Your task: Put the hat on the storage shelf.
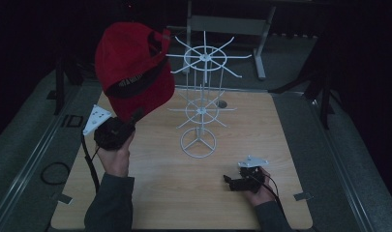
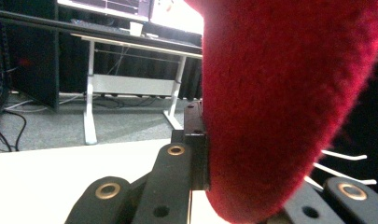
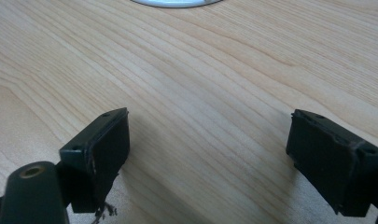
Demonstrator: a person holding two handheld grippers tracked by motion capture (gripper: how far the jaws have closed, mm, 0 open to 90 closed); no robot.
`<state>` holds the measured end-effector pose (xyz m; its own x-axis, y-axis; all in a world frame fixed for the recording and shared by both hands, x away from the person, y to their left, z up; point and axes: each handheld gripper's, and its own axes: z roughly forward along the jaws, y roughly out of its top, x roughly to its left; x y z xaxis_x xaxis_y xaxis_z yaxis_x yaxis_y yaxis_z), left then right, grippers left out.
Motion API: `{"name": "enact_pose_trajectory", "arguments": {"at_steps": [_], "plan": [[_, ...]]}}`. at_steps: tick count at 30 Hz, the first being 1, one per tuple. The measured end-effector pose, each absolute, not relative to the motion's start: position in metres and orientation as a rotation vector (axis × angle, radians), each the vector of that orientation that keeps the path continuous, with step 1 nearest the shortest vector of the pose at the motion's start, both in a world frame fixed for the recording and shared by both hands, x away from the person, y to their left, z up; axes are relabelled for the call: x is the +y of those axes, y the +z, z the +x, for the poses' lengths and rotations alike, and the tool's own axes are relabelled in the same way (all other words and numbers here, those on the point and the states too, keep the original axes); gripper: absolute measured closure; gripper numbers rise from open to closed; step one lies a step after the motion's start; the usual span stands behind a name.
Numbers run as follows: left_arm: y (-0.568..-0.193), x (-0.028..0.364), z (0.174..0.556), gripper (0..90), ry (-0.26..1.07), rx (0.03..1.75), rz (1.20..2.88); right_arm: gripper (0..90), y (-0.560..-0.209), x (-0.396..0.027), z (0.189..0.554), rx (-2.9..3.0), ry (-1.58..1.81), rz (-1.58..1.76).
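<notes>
— What's on my light wooden table?
— A white wire rotating rack, standing mid-table.
— And the red felt baseball cap?
— My left tongs are clamped on its brim, holding it up left of the rack; the band's lettering is too blurred to read.
— The right tongs?
— Wide apart, holding nothing, low over the table.

My left gripper is raised off the table, wrist cocked up and forward, jaws clamped on a red fabric cap that fills the gap between them. My right gripper sits low, jaws wide apart, nothing between them, pointing leftward.
</notes>
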<state>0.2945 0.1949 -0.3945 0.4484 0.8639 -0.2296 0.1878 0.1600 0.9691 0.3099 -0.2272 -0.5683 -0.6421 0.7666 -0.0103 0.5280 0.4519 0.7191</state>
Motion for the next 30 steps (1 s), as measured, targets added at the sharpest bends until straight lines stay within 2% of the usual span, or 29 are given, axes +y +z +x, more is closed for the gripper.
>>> {"name": "enact_pose_trajectory", "arguments": {"at_steps": [30], "plan": [[-0.421, 0.187, 0.298, 85.5, 0.578, 1.057, 1.396, 13.2, -0.568, -0.227, 0.310, 2.373, 0.999, 1.101]]}}
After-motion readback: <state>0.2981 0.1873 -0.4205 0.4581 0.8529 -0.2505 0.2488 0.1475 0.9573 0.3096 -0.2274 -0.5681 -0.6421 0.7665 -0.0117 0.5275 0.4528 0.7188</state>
